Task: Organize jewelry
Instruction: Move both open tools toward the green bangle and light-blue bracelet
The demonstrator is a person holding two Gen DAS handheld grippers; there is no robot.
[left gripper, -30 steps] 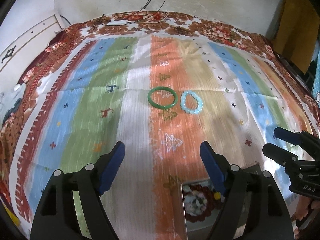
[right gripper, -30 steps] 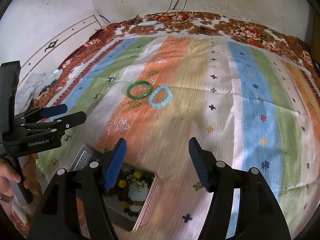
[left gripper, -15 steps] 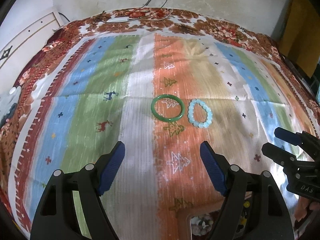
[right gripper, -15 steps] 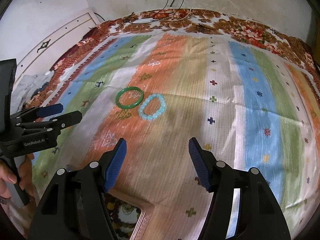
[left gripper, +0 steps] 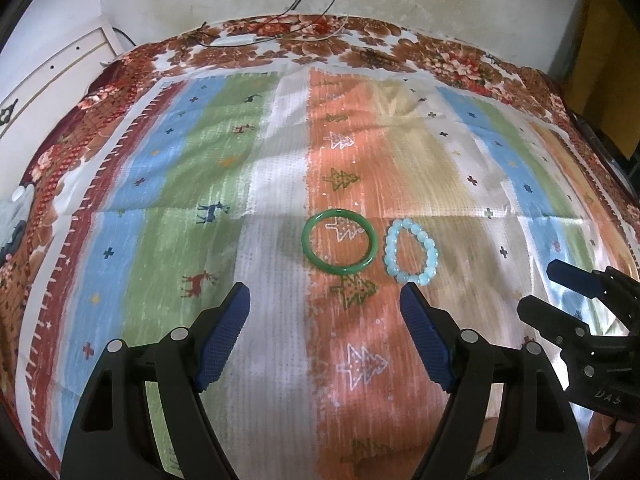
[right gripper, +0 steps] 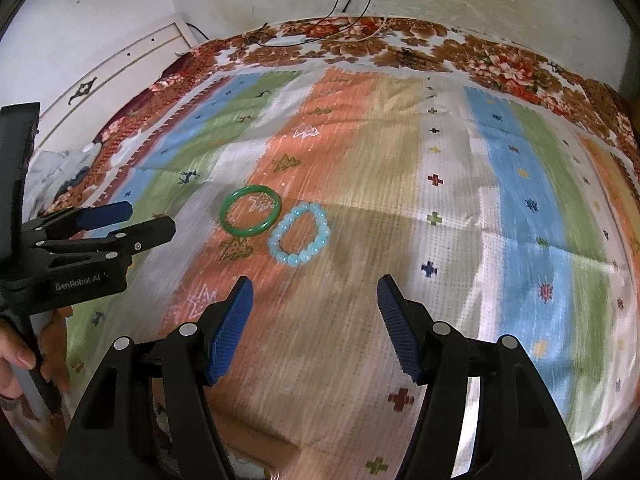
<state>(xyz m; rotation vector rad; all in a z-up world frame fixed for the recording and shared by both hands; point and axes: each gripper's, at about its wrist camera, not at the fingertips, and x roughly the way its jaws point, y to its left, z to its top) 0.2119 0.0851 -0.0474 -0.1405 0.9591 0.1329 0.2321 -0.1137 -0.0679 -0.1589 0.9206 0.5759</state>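
A green bangle and a pale blue bead bracelet lie side by side on the striped cloth, just apart. They also show in the right wrist view: bangle, bracelet. My left gripper is open and empty, just short of the bangle. My right gripper is open and empty, just short of the bead bracelet. The right gripper also shows in the left wrist view, and the left gripper in the right wrist view.
The cloth covers a bed with a floral border. A white cable and adapter lie at the far edge by the wall. A white headboard stands at the left. A tin's edge barely shows at the bottom.
Both grippers have moved forward toward the two bracelets, which now look larger and closer. The jewelry tin has slid out of view below both cameras. Both grippers stay open.
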